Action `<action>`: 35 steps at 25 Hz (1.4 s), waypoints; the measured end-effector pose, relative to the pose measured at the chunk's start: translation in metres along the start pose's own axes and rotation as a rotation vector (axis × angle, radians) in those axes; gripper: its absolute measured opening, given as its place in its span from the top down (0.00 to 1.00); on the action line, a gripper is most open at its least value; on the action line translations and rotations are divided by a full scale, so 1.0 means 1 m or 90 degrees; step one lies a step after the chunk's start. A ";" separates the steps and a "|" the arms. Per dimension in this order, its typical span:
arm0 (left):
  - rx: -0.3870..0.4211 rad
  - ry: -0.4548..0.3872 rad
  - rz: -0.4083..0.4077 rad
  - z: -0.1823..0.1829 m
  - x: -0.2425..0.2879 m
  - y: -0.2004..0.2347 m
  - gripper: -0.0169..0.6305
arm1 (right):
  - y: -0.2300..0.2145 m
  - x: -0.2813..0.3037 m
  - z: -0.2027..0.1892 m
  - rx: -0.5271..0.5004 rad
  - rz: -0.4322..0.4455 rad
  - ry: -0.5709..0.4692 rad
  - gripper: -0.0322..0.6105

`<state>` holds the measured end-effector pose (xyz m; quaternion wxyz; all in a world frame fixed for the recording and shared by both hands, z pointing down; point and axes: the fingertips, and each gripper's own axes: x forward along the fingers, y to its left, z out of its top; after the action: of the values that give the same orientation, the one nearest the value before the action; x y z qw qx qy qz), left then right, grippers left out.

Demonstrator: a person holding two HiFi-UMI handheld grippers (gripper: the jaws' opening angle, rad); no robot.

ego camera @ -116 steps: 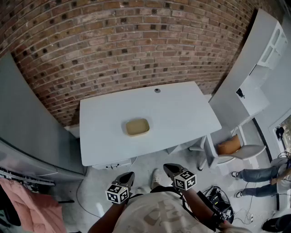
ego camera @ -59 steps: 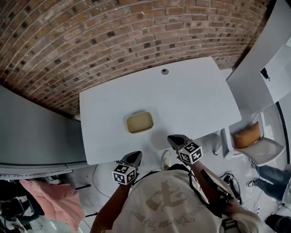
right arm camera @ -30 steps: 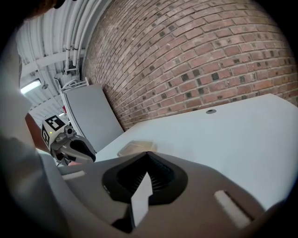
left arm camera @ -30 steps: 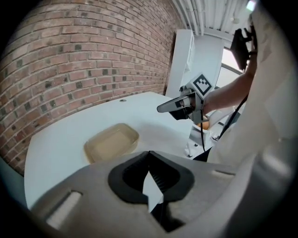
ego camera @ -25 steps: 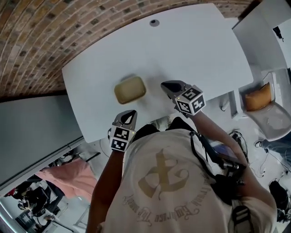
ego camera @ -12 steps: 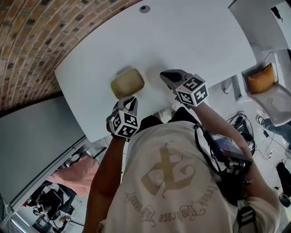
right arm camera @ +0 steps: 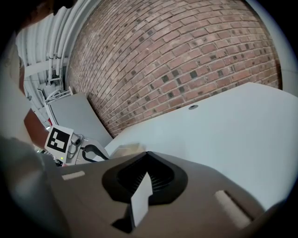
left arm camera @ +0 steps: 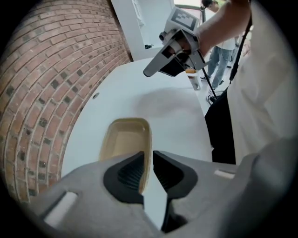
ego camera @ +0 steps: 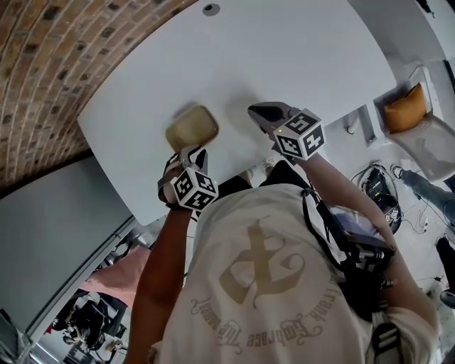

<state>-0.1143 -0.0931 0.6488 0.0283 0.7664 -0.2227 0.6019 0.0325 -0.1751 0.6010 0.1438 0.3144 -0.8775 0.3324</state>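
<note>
Left hand-held gripper (left arm camera: 148,159) at tan tray (left arm camera: 123,143)

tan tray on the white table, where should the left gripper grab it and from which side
Grip the tan tray by its raised rim at the near end, coming from the person's side, one jaw inside, one outside. It lies flat and shallow, so the thin rim is probably the only hold.

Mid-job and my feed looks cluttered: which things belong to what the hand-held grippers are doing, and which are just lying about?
In hand:
beige tray
left hand-held gripper, jaws slightly apart at the tray's near rim
right hand-held gripper, shut and empty, over the white table

Lying about:
round grommet in the table
chair with orange cushion
brick wall
</note>
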 end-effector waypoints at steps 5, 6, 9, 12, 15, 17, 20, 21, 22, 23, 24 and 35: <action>0.045 0.021 -0.006 0.001 0.008 -0.003 0.87 | -0.002 -0.001 -0.002 0.011 -0.005 -0.002 0.94; 0.045 0.025 -0.006 0.000 0.009 -0.003 0.87 | -0.002 0.000 -0.002 0.013 -0.006 -0.003 0.94; 0.043 0.035 -0.007 -0.003 0.012 -0.001 0.87 | -0.005 0.001 -0.003 0.022 -0.011 -0.005 0.94; 0.051 0.044 -0.010 -0.006 0.015 0.000 0.87 | -0.007 0.001 -0.003 0.030 -0.018 -0.006 0.94; 0.060 0.050 -0.009 -0.007 0.017 0.000 0.88 | -0.007 0.001 -0.003 0.034 -0.023 -0.009 0.94; 0.068 0.055 -0.007 -0.008 0.018 -0.001 0.88 | -0.008 0.000 -0.003 0.037 -0.025 -0.010 0.94; 0.074 0.061 -0.007 -0.010 0.019 -0.001 0.89 | -0.009 0.000 -0.003 0.041 -0.029 -0.011 0.94; 0.076 0.063 -0.006 -0.010 0.019 0.000 0.89 | -0.009 0.000 -0.003 0.042 -0.030 -0.012 0.94; 0.078 0.065 -0.005 -0.010 0.019 0.001 0.89 | -0.009 -0.001 -0.003 0.042 -0.031 -0.013 0.94; 0.081 0.066 -0.004 -0.010 0.019 0.001 0.89 | -0.009 -0.001 -0.003 0.042 -0.031 -0.014 0.94; 0.082 0.067 -0.002 -0.010 0.018 0.001 0.89 | -0.010 -0.002 -0.003 0.042 -0.031 -0.015 0.94; 0.073 0.056 0.026 -0.007 0.007 0.005 0.93 | -0.007 -0.011 -0.004 0.034 -0.024 -0.015 0.94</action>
<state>-0.1211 -0.0978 0.6561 -0.0180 0.7346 -0.2024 0.6473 0.0452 -0.1720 0.6024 0.1316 0.3387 -0.8637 0.3492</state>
